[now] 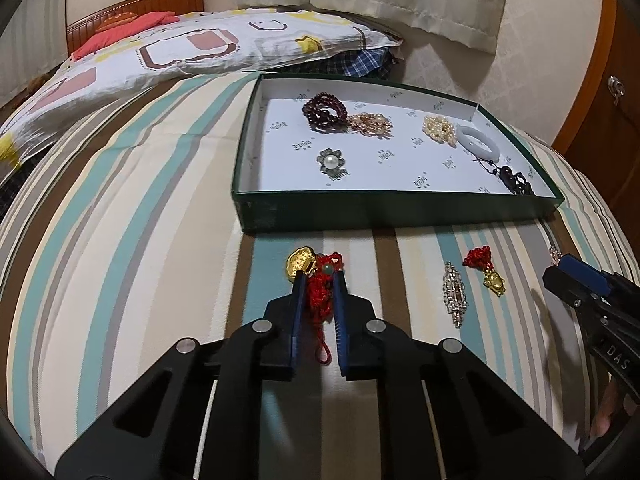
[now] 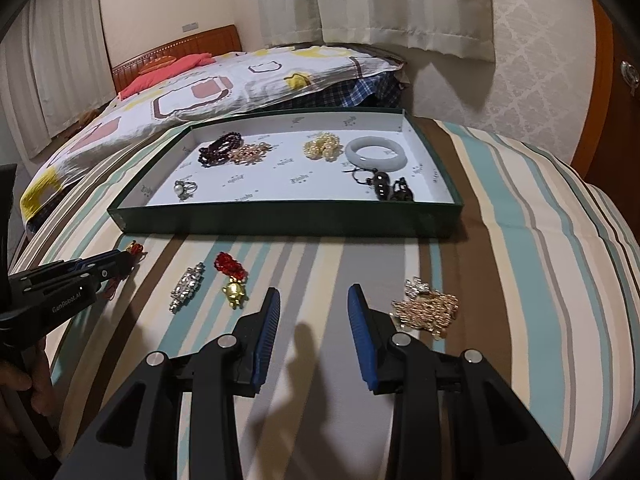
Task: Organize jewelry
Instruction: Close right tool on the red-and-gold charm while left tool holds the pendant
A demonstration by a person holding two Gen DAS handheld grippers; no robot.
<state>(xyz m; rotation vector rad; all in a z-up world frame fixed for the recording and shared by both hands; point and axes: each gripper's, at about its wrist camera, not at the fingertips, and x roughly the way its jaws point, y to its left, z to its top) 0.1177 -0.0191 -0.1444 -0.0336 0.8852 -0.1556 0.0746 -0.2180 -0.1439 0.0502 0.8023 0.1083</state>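
Left tool (image 1: 319,278): clamped on red knotted charm (image 1: 320,296), likely to lift it into the green tray (image 1: 400,210).
Right tool (image 2: 314,300): apart, empty, near gold chain pile (image 2: 426,308).

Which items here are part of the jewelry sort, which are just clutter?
Job:
green tray
red knot charm with gold pendant, between the left gripper fingers
rhinestone brooch
red-and-gold charm
gold chain pile
right gripper, open

Lying about:
patterned quilt
red pillow
curtains
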